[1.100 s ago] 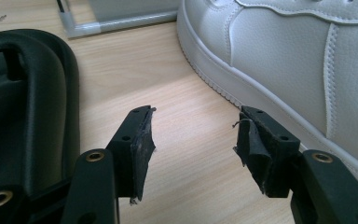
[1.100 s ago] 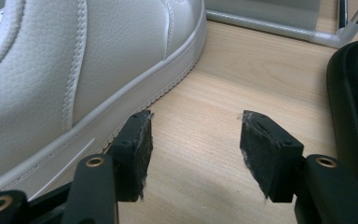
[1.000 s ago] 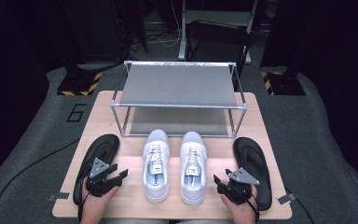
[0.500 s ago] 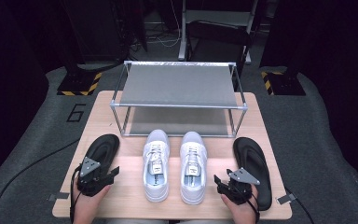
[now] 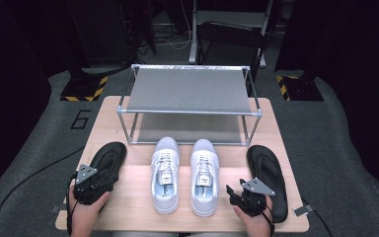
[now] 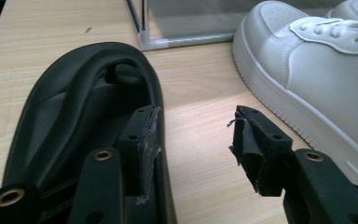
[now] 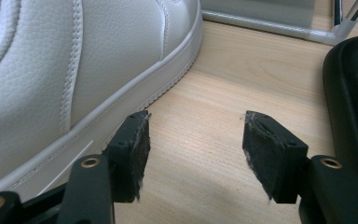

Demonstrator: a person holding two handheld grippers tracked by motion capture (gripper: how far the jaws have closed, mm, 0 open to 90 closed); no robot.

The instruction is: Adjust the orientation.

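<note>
Two white sneakers, the left one [image 5: 165, 178] and the right one [image 5: 204, 175], stand side by side at the table's middle, toes toward the rack. A black flip-flop [image 5: 107, 157] lies at the left and another [image 5: 266, 174] at the right. My left gripper [image 5: 100, 181] is open low at the left flip-flop's heel. In the left gripper view, one jaw is over the flip-flop [image 6: 70, 107], the other over bare wood, and my left gripper [image 6: 193, 140] holds nothing. My right gripper [image 5: 240, 192] is open and empty between the right sneaker [image 7: 74, 60] and the right flip-flop [image 7: 354, 88].
A two-tier metal shoe rack [image 5: 190, 106] with grey shelves stands at the back of the wooden table [image 5: 138, 222]. Its lower rail [image 7: 270, 25] lies just past the shoes. Dark floor and black cables surround the table.
My left gripper has slid left, from the gap beside the left sneaker onto the left flip-flop's heel. The right gripper has barely moved.
</note>
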